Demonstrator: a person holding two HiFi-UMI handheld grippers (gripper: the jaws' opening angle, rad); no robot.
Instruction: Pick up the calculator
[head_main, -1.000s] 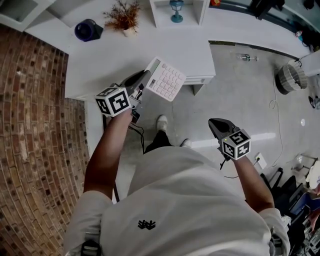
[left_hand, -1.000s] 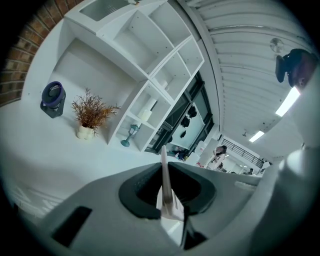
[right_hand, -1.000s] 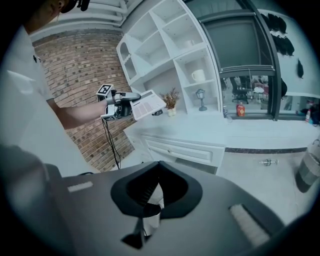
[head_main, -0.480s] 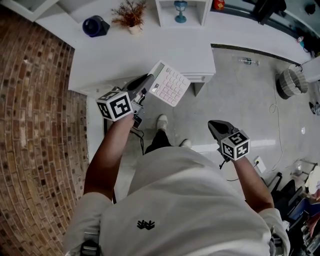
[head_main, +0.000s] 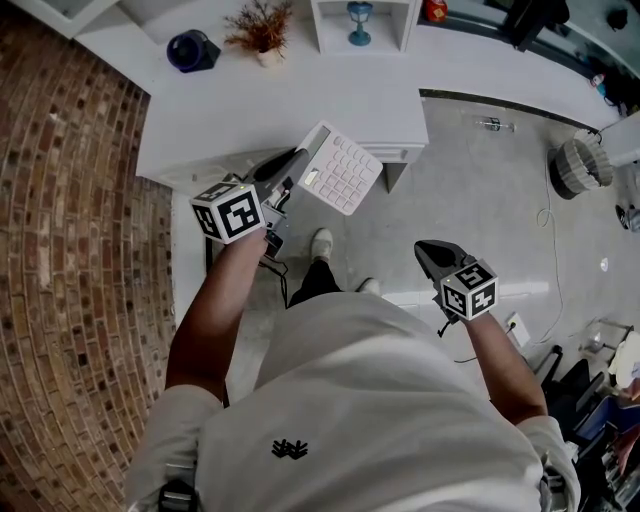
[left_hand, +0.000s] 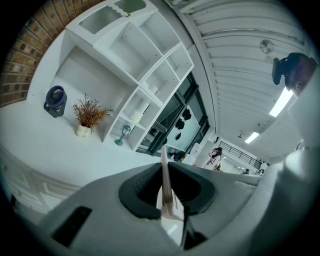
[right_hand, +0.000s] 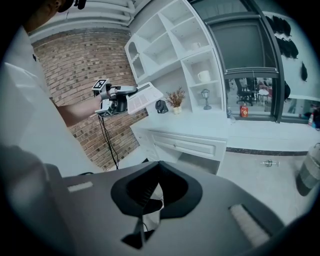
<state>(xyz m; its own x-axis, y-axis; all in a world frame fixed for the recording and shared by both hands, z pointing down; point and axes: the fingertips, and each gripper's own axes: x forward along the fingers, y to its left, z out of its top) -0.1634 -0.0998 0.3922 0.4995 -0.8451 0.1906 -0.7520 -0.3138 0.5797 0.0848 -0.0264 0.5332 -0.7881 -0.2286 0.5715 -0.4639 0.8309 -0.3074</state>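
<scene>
We're pinching the calculator (head_main: 342, 170) by its edge in our left gripper (head_main: 296, 166), so it's clear of the desk (head_main: 290, 100). Our right gripper (head_main: 425, 249) hangs clenched and empty, out of the way.

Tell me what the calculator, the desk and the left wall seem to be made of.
Calculator: probably plastic, matte white casing with pale moulded keys.
Desk: smooth white painted or laminated board, likely; even sheen, no grain.
Wall: brick, rough reddish-brown courses with mortar lines.

Bright, even indoor light; both gripper views bulge fisheye-like, with dark corners.
</scene>
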